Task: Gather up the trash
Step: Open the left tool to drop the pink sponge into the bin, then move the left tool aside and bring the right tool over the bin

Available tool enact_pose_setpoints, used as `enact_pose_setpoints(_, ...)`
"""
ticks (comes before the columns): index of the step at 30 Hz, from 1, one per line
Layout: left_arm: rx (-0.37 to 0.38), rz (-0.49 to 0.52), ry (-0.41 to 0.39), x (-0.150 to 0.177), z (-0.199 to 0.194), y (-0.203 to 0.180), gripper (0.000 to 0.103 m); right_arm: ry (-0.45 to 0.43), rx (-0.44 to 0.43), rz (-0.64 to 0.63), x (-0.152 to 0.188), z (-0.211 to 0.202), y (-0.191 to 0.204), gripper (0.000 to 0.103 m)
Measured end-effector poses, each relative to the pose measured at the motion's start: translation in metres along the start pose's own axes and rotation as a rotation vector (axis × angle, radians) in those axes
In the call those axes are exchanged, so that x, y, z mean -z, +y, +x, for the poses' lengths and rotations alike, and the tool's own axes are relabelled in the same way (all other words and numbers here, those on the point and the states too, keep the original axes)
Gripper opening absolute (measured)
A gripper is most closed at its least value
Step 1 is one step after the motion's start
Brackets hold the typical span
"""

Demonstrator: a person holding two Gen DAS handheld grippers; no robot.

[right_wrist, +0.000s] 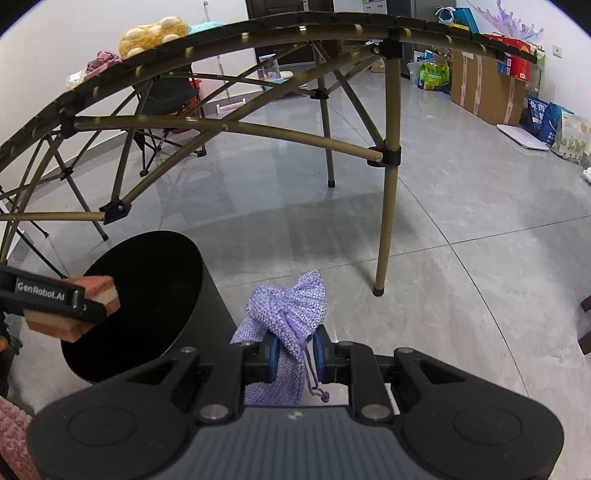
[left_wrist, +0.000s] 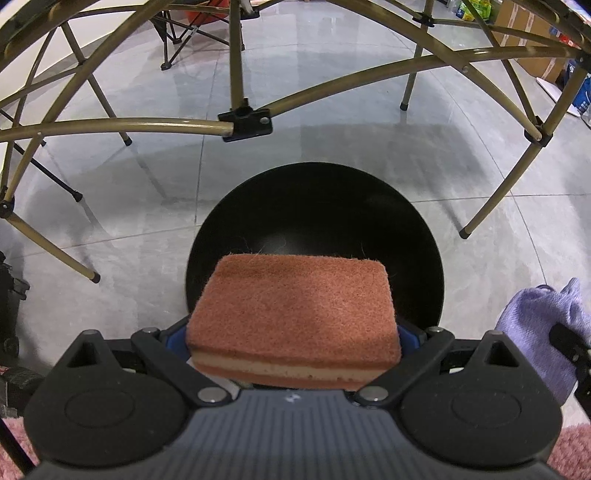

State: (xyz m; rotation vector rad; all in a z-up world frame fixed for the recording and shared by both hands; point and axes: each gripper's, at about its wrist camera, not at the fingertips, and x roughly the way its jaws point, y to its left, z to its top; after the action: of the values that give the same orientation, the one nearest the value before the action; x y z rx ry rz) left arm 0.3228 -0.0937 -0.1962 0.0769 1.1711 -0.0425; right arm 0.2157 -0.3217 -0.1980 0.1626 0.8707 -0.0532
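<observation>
My left gripper (left_wrist: 293, 338) is shut on an orange-brown sponge (left_wrist: 295, 310) with a pale middle layer, held over the near rim of a round black bin (left_wrist: 332, 221) on the floor. The right wrist view shows the same sponge (right_wrist: 92, 299) in the left gripper (right_wrist: 79, 312) above the bin's (right_wrist: 147, 295) dark mouth. My right gripper (right_wrist: 295, 354) is shut on a lilac knitted drawstring pouch (right_wrist: 288, 306), just right of the bin. That pouch (left_wrist: 539, 325) shows at the right edge of the left wrist view.
A folding table with a gold metal frame (right_wrist: 388, 155) stands over the grey tiled floor beyond the bin, its legs (left_wrist: 498, 192) close by. Plush items (right_wrist: 155, 35) lie on the tabletop. Boxes and bags (right_wrist: 491, 85) line the far right wall. A pink rug (right_wrist: 14, 435) is at lower left.
</observation>
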Motion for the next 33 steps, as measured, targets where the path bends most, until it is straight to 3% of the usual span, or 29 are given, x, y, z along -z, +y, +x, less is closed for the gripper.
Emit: enact_pose_setpoints(33, -0.016, -0.037, 0.025, -0.012, 0.006, -0.012, 0.103, 0.014, 0.021, -0.033, -0.005, 0.010, 0.006, 0.018)
